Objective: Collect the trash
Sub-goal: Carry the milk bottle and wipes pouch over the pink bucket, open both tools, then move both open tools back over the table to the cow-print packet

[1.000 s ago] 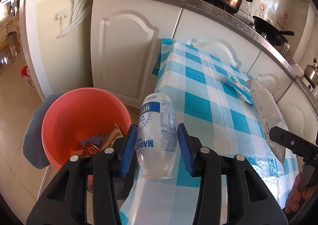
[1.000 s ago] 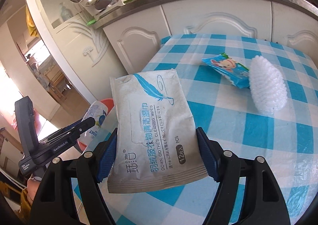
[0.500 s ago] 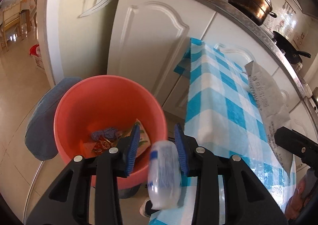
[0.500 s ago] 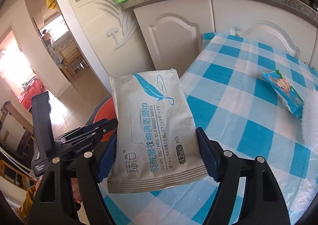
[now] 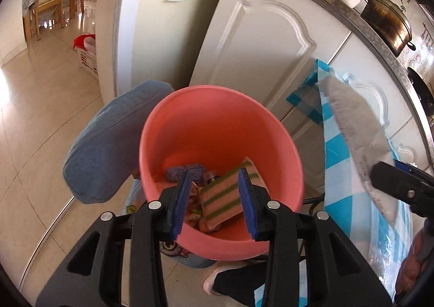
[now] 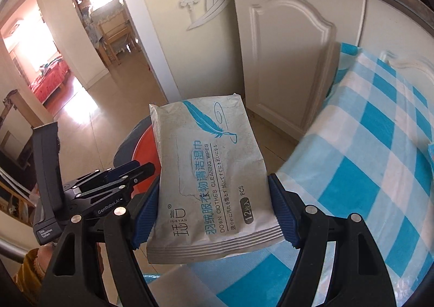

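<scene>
The left gripper is seen over the pink bucket, its blue pads parted by a modest gap with nothing held between them. Directly beyond the pads, at the bottom of the bucket, a pink and green striped packet is lying with a purple crumpled scrap and other wrappers. A blue cushion is pressed against the left side of the bucket, and the person's foot is visible on the tiled floor below it.

The right gripper is closed on a grey pack of cleaning wipes, clamped by its side edges near the lower end, with the feather print pointing away from the camera. In the right wrist view the pack is held up to the right of the bucket, of which only a red sliver is seen behind the pack's left edge. The pack is not in the bucket.

To the right of the bucket, a table under a blue and white checked cloth is seen. Behind the bucket, white cabinet doors are seen under a metal-edged counter, on which a dark pot stands.
</scene>
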Demonstrator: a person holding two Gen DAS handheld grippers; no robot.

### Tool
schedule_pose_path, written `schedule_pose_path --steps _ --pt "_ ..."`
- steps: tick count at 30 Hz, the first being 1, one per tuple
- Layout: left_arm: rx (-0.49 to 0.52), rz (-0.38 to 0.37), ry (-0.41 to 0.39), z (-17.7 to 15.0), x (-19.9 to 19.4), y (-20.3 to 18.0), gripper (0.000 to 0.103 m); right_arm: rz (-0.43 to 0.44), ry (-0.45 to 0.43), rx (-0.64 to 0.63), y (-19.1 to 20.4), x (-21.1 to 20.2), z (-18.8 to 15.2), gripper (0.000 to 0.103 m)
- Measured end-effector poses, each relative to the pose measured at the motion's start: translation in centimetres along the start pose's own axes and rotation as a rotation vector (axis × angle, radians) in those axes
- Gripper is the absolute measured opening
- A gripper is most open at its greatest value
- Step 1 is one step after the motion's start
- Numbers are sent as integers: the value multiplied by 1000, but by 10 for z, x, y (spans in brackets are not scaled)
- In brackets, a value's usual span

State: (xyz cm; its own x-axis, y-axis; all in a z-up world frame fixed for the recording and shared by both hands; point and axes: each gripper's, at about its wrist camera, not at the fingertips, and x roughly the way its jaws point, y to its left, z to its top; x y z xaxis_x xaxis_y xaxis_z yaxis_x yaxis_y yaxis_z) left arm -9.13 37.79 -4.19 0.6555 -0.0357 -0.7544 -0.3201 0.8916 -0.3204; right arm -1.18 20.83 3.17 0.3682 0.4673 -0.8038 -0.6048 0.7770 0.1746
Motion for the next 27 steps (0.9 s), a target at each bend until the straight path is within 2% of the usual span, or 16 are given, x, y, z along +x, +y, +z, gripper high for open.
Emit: schedule_pose_path --steps 3,8,13,17,21,23,25,27 --pt "-14 11 -5 -1 -3 9 38 -18 44 -54 14 21 7 75" --pt "-38 31 -14 -3 -8 25 38 -25 71 -106 30 42 17 78" --pt "-54 51 -15 -4 -11 34 38 29 58 -32 21 44 17 90" --pt "-59 58 -18 -3 -12 34 47 55 10 54 2 24 10 90" --pt "-36 45 -31 -3 -15 25 55 54 -60 118 -21 -9 0 90" --pt "-28 39 -36 -3 -16 19 63 45 -88 144 -33 -26 -6 90" --pt "-16 24 -38 -3 -16 11 66 34 -116 168 -44 -43 -12 90" --pt "-4 19 -44 -2 -18 3 73 30 -142 192 -55 -58 -20 90"
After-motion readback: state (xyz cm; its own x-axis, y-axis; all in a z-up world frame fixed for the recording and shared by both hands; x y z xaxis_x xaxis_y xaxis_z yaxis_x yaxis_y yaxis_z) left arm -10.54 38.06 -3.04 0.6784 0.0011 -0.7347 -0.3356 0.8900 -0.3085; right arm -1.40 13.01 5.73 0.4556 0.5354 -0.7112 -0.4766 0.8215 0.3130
